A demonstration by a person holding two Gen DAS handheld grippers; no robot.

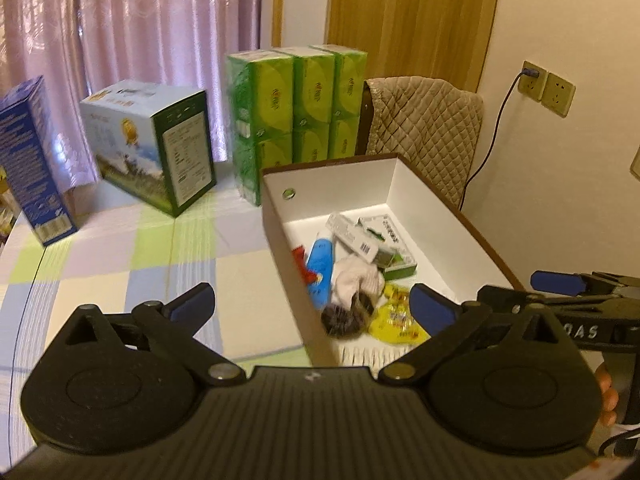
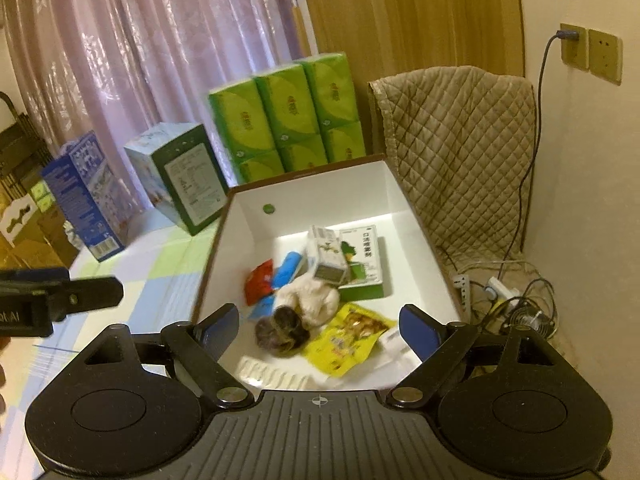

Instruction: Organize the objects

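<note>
An open box, white inside [image 1: 332,184] [image 2: 320,188], stands on the checked tablecloth. In it lie a blue tube [image 1: 322,264] [image 2: 288,268], a red packet [image 2: 260,280], a pale cloth bundle [image 1: 356,280] [image 2: 312,296], a dark rolled bundle [image 1: 340,318] [image 2: 282,332], a yellow snack packet [image 1: 396,320] [image 2: 348,340], a green-and-white medicine box [image 1: 392,256] [image 2: 364,264] and a small white carton [image 2: 326,258]. My left gripper [image 1: 312,306] [image 2: 92,286] hovers open and empty over the box's near left wall. My right gripper [image 2: 320,328] [image 1: 528,288] hangs open and empty above the box's near end.
Green tissue packs [image 1: 296,108], a milk carton case [image 1: 156,140] and a blue box [image 1: 32,160] stand at the table's back. A chair with a quilted cover [image 2: 460,152] is behind the box. Cables, a power strip [image 2: 496,288] and a small fan [image 2: 532,316] lie on the floor at right.
</note>
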